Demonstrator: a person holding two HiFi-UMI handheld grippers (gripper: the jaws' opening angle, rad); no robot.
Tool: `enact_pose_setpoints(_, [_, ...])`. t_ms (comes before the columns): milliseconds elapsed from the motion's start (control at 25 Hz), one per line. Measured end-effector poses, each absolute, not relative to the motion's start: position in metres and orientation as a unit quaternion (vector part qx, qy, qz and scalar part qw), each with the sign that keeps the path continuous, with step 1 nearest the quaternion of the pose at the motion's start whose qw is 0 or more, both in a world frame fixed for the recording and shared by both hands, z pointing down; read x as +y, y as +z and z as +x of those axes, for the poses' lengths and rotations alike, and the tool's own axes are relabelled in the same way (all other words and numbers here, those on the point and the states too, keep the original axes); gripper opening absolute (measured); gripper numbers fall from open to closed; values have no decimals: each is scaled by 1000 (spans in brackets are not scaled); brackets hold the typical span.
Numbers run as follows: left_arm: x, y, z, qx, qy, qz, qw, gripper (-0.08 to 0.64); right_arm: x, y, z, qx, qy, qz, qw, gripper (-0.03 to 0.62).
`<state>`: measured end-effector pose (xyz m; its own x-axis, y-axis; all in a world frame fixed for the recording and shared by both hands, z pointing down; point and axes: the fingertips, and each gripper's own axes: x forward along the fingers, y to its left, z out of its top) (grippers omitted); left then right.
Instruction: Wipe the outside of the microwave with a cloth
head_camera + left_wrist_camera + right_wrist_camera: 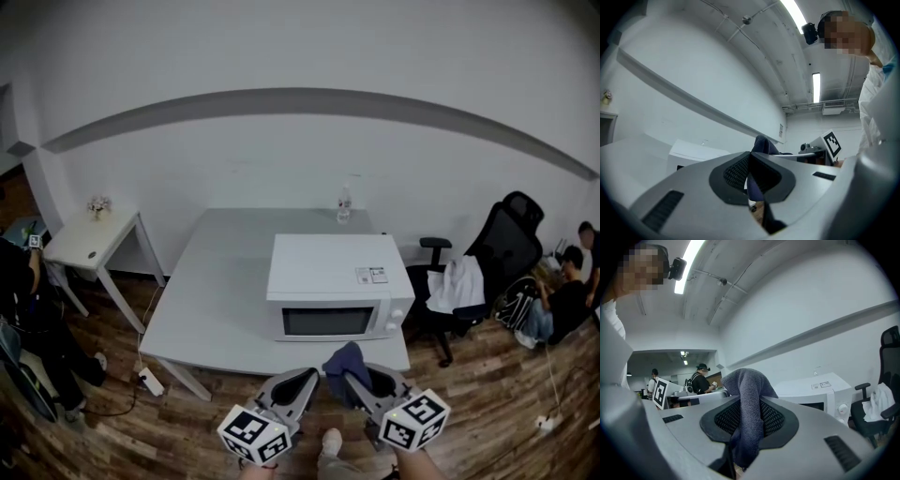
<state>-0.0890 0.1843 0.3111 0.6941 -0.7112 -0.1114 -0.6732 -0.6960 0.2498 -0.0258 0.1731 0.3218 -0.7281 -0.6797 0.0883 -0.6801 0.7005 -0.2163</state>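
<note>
A white microwave (337,281) stands on the grey table (216,281), its door facing me; it also shows in the left gripper view (693,152) and the right gripper view (820,390). My right gripper (352,380) (749,399) is below the table's front edge, shut on a dark blue cloth (342,361) (750,427) that bulges over its tips. My left gripper (309,378) (750,157) is close beside it, its pads meeting at the tips. The cloth (764,144) rises just past them, and a blue strip shows in the slit. Both grippers are short of the microwave.
A clear bottle (344,208) stands at the table's back edge. A small white side table (89,239) is at left, and a black office chair (469,281) with white fabric is at right. People sit at far right (562,291). A power strip (150,380) lies on the wood floor.
</note>
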Motion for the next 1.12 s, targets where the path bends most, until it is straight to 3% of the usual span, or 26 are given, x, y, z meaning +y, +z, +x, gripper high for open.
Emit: enact_pose_setpoints(1120, [-8, 282, -103, -447, -57, 890, 75, 3, -36, 317, -50, -928, 125, 347, 45, 104])
